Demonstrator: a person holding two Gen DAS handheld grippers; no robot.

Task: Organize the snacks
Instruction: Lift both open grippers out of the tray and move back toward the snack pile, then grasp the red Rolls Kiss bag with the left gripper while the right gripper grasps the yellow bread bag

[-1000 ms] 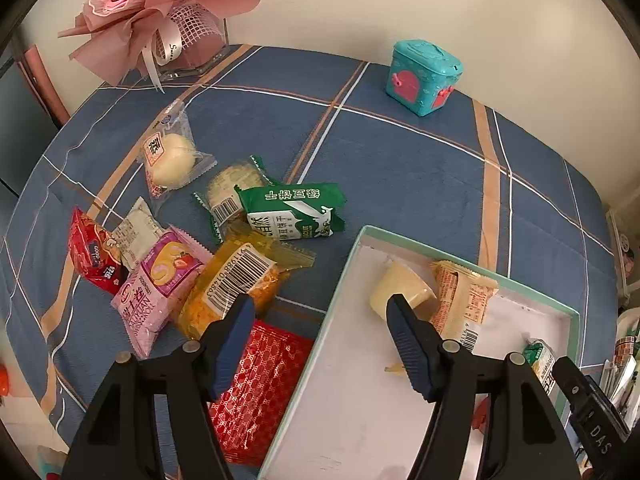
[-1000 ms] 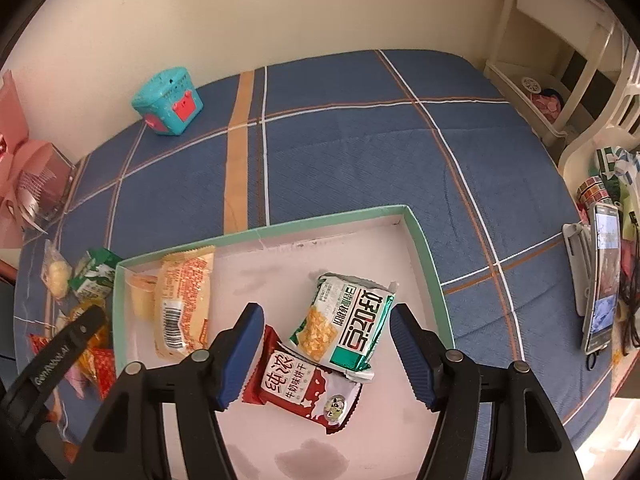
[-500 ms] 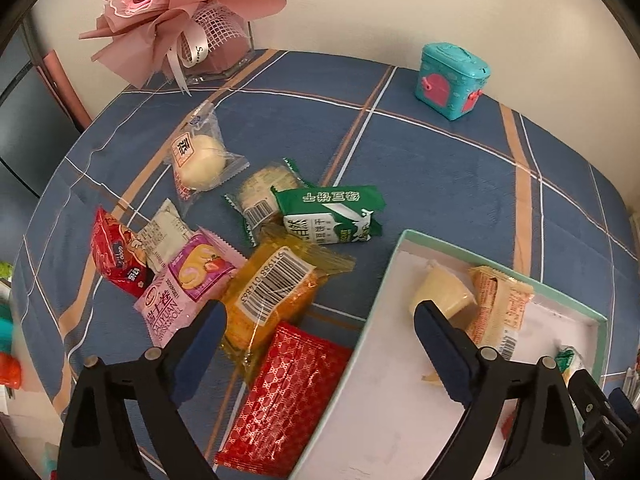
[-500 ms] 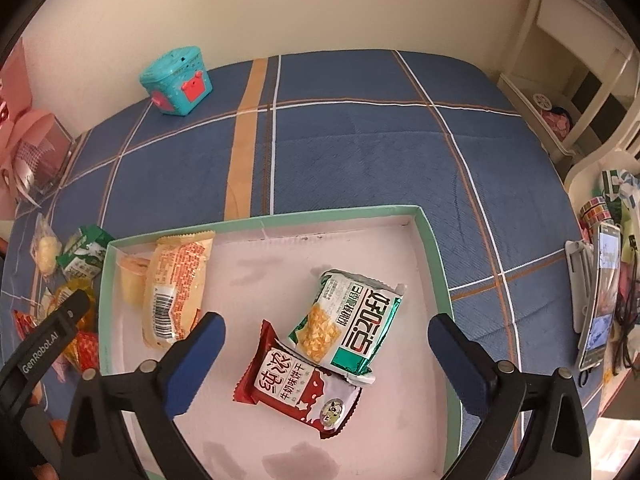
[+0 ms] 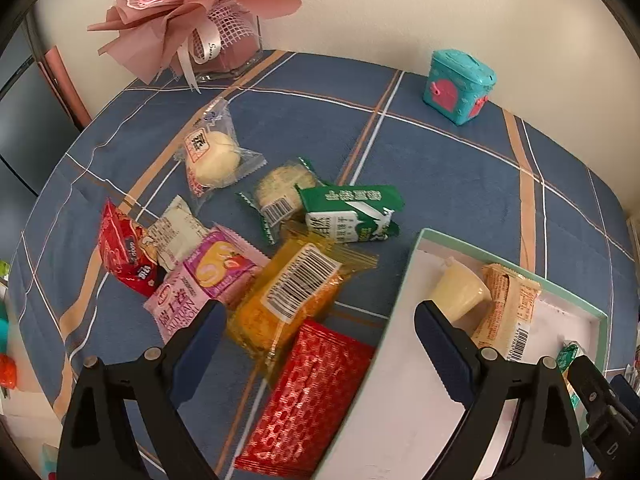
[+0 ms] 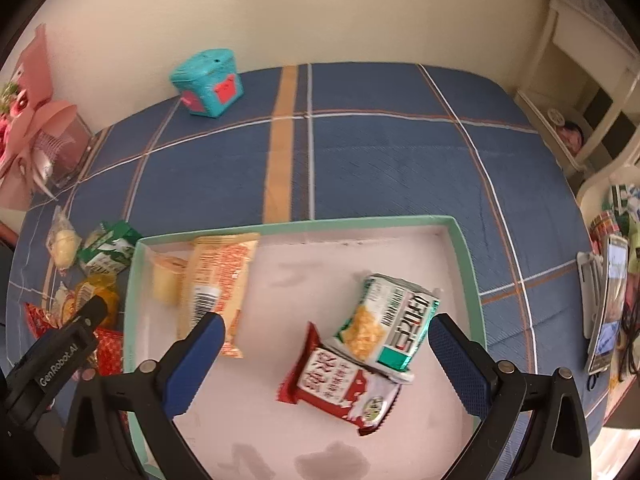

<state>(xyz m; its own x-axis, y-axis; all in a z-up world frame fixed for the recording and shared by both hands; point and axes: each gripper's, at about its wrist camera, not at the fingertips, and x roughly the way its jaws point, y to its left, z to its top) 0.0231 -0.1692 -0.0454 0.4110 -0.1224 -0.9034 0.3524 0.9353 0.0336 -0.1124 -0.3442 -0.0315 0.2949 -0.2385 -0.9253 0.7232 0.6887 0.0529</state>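
1. While I look through the left wrist camera, my left gripper point(image 5: 318, 316) hangs with its fingers spread wide and nothing between them, above a blue plaid tablecloth point(image 5: 452, 184).
2. Under and ahead of it lies a loose pile of snacks: a red foil packet point(image 5: 308, 396) nearest me, an orange packet with a barcode point(image 5: 292, 300) touching it, a pink roll-cake packet point(image 5: 200, 284) to its left, and a red sachet point(image 5: 124, 252) further left.
3. Beyond them sit a green milk-candy packet point(image 5: 352, 212), a green-edged biscuit point(image 5: 280, 194) and a clear-wrapped pale bun point(image 5: 212, 158).
4. The mint-rimmed tray point(image 5: 404, 280) lies to the right, holding a jelly cup point(image 5: 460, 292) beside an orange wafer packet point(image 5: 508, 312).
5. A pink bouquet point(image 5: 188, 12) and a teal toy box point(image 5: 460, 86) stand at the far edge.
6. Through the right wrist camera, my right gripper point(image 6: 326, 334) is also spread wide and empty, over the tray point(image 6: 464, 264).
7. Between its fingers lie a green corn-snack packet point(image 6: 386, 328) overlapping a red-and-white packet point(image 6: 340, 384).
8. The wafer packet point(image 6: 218, 280) and jelly cup point(image 6: 166, 280) rest at the tray's left end.
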